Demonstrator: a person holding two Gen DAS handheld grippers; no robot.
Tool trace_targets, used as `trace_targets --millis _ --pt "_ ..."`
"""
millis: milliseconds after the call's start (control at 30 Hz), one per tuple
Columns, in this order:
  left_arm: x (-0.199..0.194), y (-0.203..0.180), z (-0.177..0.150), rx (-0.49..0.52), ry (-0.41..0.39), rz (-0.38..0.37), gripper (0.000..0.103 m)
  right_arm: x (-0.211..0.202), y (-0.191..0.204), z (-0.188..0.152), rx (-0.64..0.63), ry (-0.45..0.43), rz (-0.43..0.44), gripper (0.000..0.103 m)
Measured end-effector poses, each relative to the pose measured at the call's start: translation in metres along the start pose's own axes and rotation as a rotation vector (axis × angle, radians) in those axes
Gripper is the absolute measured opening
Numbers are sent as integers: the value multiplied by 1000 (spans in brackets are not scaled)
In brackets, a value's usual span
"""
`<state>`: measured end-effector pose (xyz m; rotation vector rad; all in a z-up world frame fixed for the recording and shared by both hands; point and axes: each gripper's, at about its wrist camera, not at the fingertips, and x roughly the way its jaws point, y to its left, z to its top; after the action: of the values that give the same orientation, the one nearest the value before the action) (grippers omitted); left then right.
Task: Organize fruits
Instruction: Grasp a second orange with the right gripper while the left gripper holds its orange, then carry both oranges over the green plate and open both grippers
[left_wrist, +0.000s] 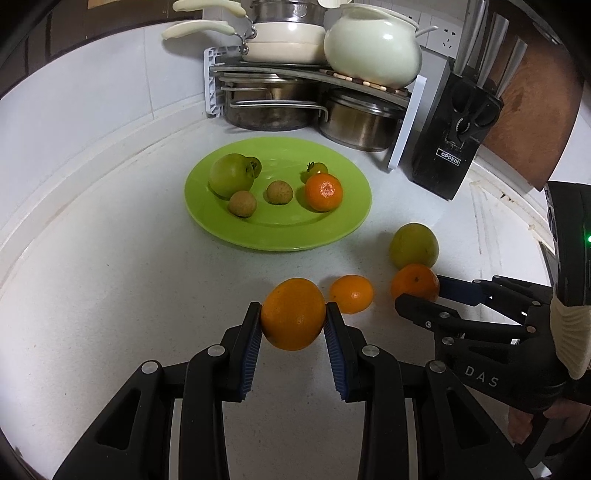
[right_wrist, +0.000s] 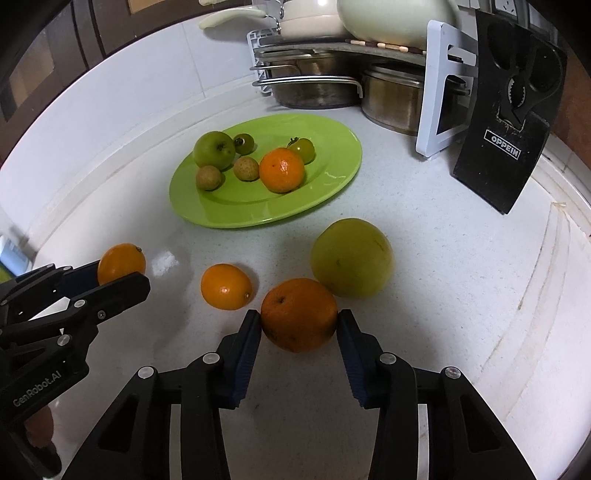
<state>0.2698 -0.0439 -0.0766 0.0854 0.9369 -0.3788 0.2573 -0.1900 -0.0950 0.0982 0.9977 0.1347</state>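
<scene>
My left gripper (left_wrist: 293, 314) is shut on an orange (left_wrist: 293, 317), with a blue pad pressed against each side. My right gripper (right_wrist: 299, 321) is shut on a darker orange (right_wrist: 299, 314), which touches a large yellow-green fruit (right_wrist: 351, 258) behind it. Between the two grippers a small orange (right_wrist: 226, 286) lies loose on the white counter. Further back, a green plate (right_wrist: 221, 218) holds a green apple (right_wrist: 214, 149), a mandarin (right_wrist: 281, 170), two small green tomatoes and two brownish round fruits. In the left wrist view the right gripper (left_wrist: 421, 291) reaches in from the right.
A rack of steel pots and white cookware (left_wrist: 295, 92) stands behind the plate. To its right a black knife block (left_wrist: 454, 140) leans beside a white board (right_wrist: 443, 92). The tiled wall curves along the left, and the counter's raised edge (right_wrist: 546, 295) runs down the right.
</scene>
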Motion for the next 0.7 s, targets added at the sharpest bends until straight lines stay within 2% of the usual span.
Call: trace_targets --millis 400,533,700 --pt "-23 -1 3 3 -38 -34 33 -33 7 2 -12 -64 17 43" --pt "-32 -2 12 5 -56 -63 34 -46 11 9 -20 -102 27 43" --pt "-39 -2 28 31 -89 -64 33 -57 16 22 -34 -147 34 43"
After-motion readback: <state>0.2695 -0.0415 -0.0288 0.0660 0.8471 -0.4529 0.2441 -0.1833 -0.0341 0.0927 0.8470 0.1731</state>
